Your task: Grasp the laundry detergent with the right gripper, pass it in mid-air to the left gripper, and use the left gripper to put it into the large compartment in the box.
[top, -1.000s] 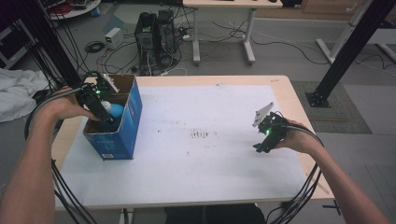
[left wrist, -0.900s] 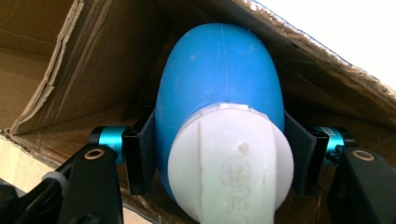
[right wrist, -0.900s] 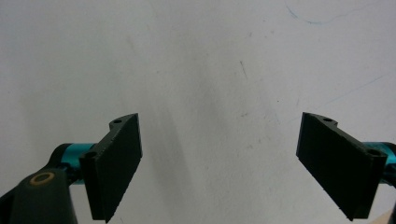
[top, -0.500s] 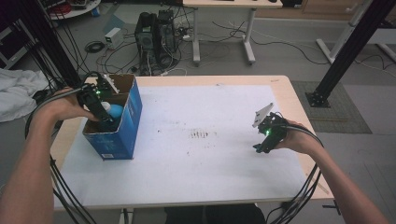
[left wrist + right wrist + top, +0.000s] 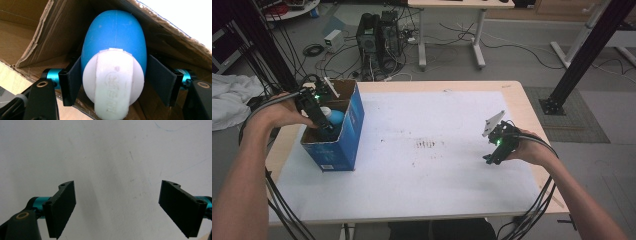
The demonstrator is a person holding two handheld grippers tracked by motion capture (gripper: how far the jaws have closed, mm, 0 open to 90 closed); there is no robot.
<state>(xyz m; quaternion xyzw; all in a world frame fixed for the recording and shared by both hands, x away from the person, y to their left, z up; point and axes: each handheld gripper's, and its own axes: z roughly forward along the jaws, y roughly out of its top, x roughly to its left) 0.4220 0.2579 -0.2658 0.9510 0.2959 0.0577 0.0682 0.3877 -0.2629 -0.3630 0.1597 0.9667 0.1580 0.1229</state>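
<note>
Two grippers are in my hands. My left gripper (image 5: 326, 131) reaches down into the blue cardboard box (image 5: 343, 145) at the table's left edge. Its jaws have just been opening, and the blue and white egg-shaped toy (image 5: 114, 62) sits between them: the left pad still seems to touch the blue shell, the right one stands a little off it, so I judge the grip is being let go. The toy lies inside the box against a brown inner wall, white end toward my gripper. Getting the toy into the box looks done; what remains is to spread the jaws fully and lift my hand out past the torn flaps.

My right gripper (image 5: 495, 151) hovers low over the white table cover (image 5: 432, 190) near the right edge, jaws spread wide with nothing between them. Faint reddish-brown marks (image 5: 426, 144) stain the cover's middle. Beyond the table, a computer tower (image 5: 373, 35) and loose cables sit on the floor.
</note>
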